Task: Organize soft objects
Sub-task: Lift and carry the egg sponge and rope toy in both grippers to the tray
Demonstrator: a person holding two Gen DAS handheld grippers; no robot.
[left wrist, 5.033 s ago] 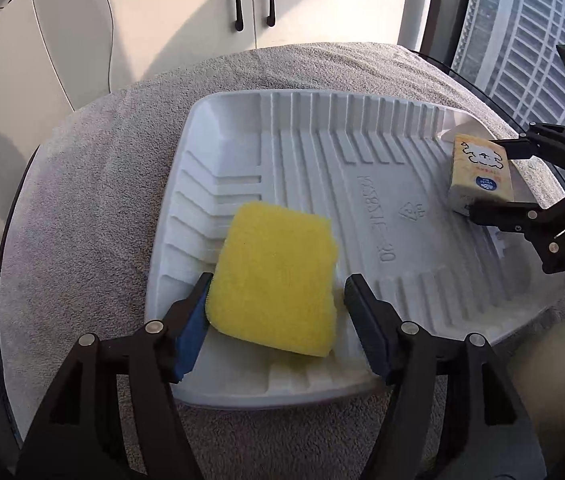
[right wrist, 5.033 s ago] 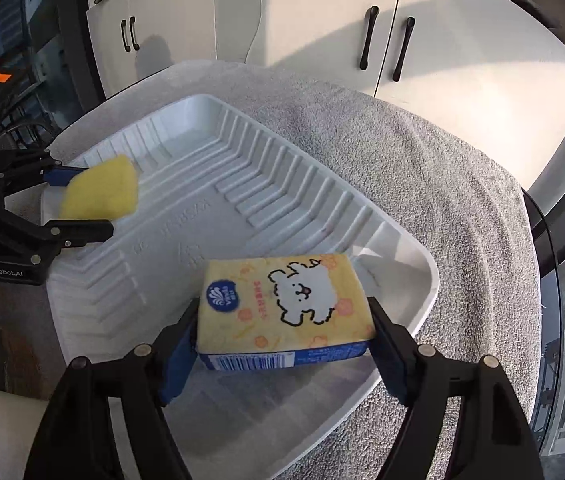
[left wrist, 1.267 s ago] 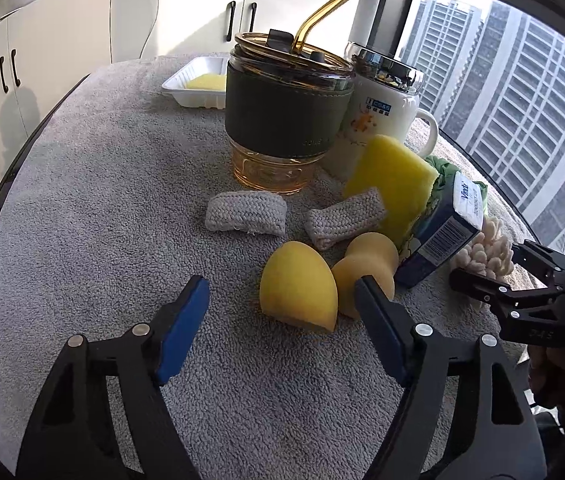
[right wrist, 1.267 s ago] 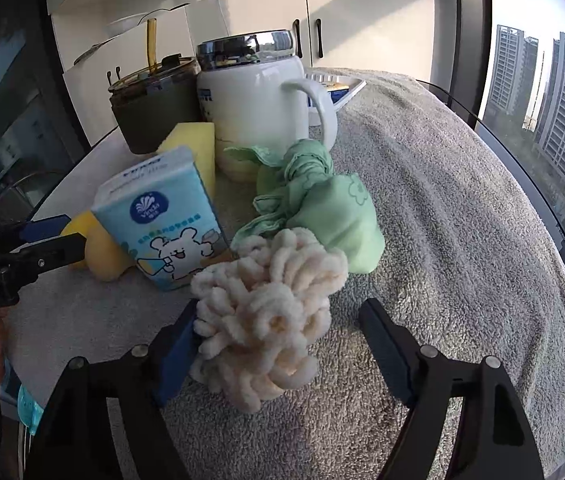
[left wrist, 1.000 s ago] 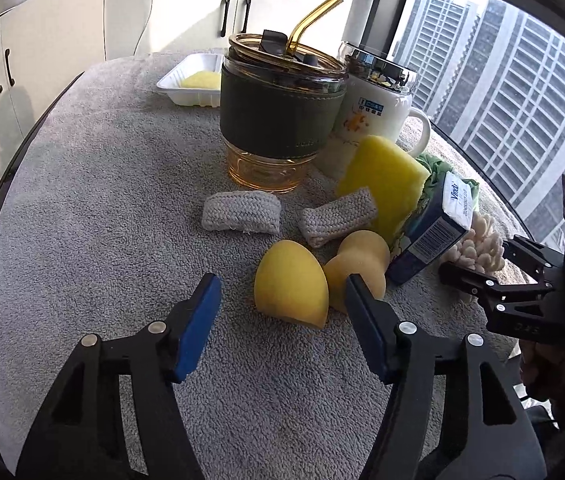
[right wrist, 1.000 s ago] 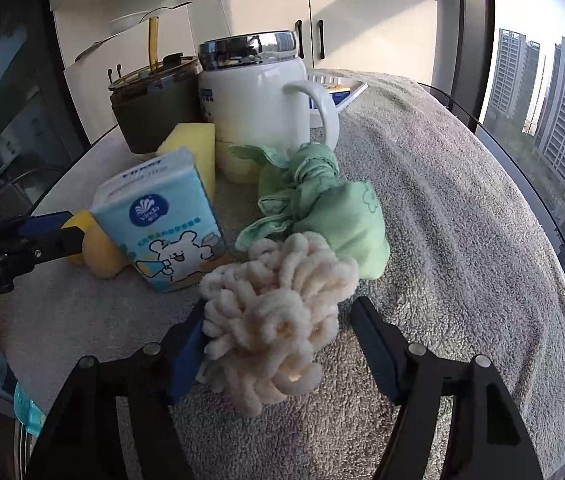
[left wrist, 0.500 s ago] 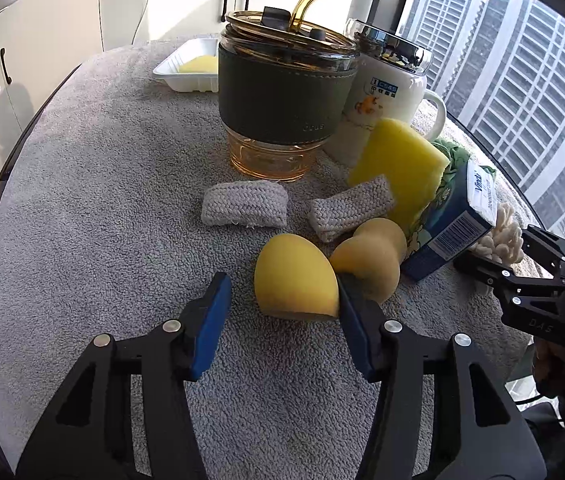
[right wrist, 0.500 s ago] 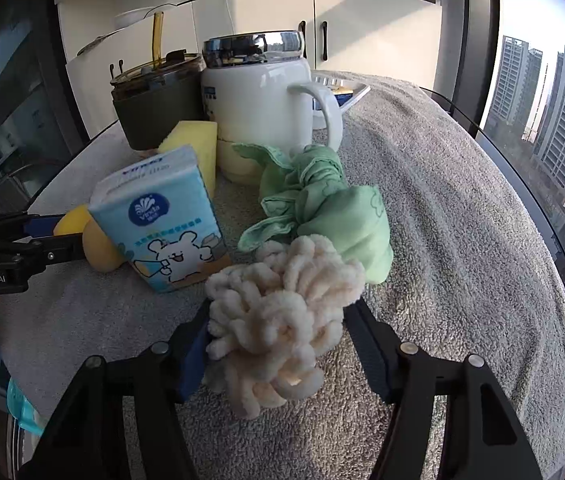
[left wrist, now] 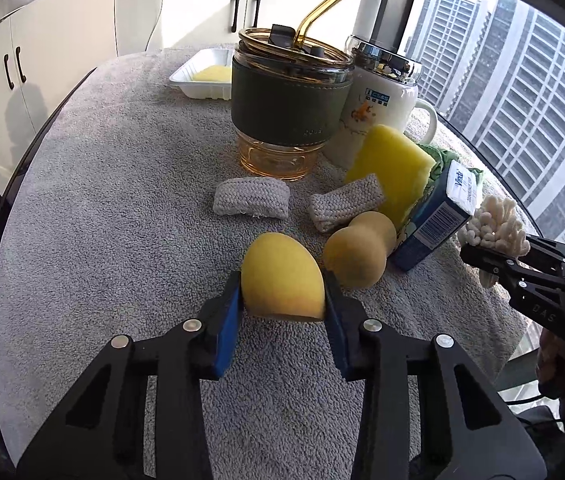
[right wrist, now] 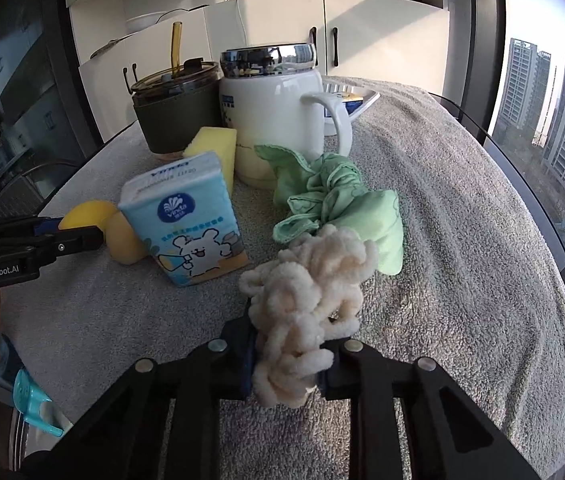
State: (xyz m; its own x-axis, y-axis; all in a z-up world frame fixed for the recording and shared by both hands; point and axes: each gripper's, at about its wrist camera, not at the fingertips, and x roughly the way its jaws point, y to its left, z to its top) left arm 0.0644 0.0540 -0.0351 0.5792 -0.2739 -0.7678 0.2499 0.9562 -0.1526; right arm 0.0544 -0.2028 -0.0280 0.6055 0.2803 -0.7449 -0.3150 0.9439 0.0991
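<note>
A yellow egg-shaped sponge (left wrist: 282,276) sits beside a tan gourd-shaped sponge (left wrist: 356,251); the chenille scrunchie (right wrist: 306,300) is cream, the crumpled cloth (right wrist: 338,208) pale green. The tissue pack (right wrist: 192,224) is light blue with a white cartoon bear. The counter's towel (left wrist: 122,184) is grey, the tumbler (left wrist: 290,92) amber with a dark green sleeve

A grey towel-covered table (left wrist: 102,200) carries a tumbler (left wrist: 290,96), mug (left wrist: 382,92), tray (left wrist: 202,76) and sponges (left wrist: 386,168).
</note>
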